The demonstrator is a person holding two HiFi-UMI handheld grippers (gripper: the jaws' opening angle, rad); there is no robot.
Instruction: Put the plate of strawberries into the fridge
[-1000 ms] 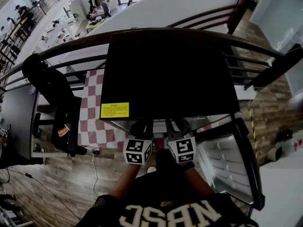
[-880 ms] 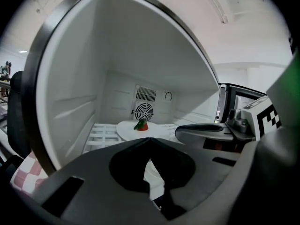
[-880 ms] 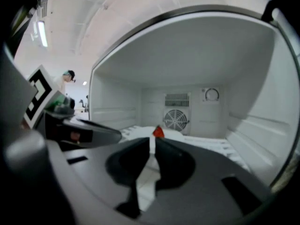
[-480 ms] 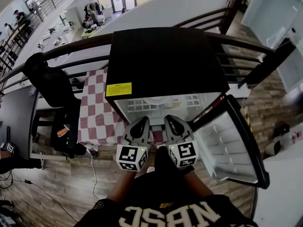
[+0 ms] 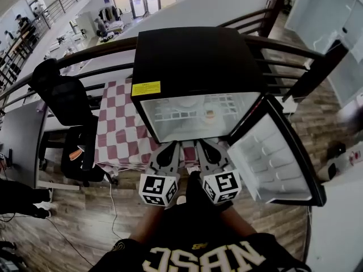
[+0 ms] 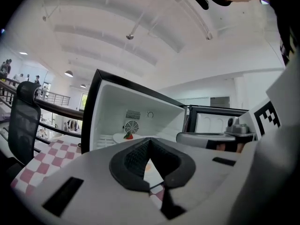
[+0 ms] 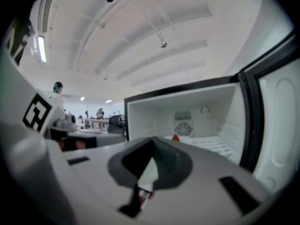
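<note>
The black fridge stands open in front of me, its door swung out to the right. On its white wire shelf sits a white plate with a red strawberry on it. The plate and strawberry show in the left gripper view, the strawberry also in the right gripper view. My left gripper and right gripper hover side by side just outside the opening, below the shelf. The left gripper is shut and empty. The right gripper's jaws are closing together, nothing between them.
A table with a red-and-white checked cloth stands left of the fridge, a black office chair beyond it. A dark railing runs behind the fridge. The open door's shelves lie close to my right gripper. Wooden floor lies below.
The view has shifted so the lit fridge interior with the plate now shows. Both grippers have drawn back from the fridge opening toward me.
</note>
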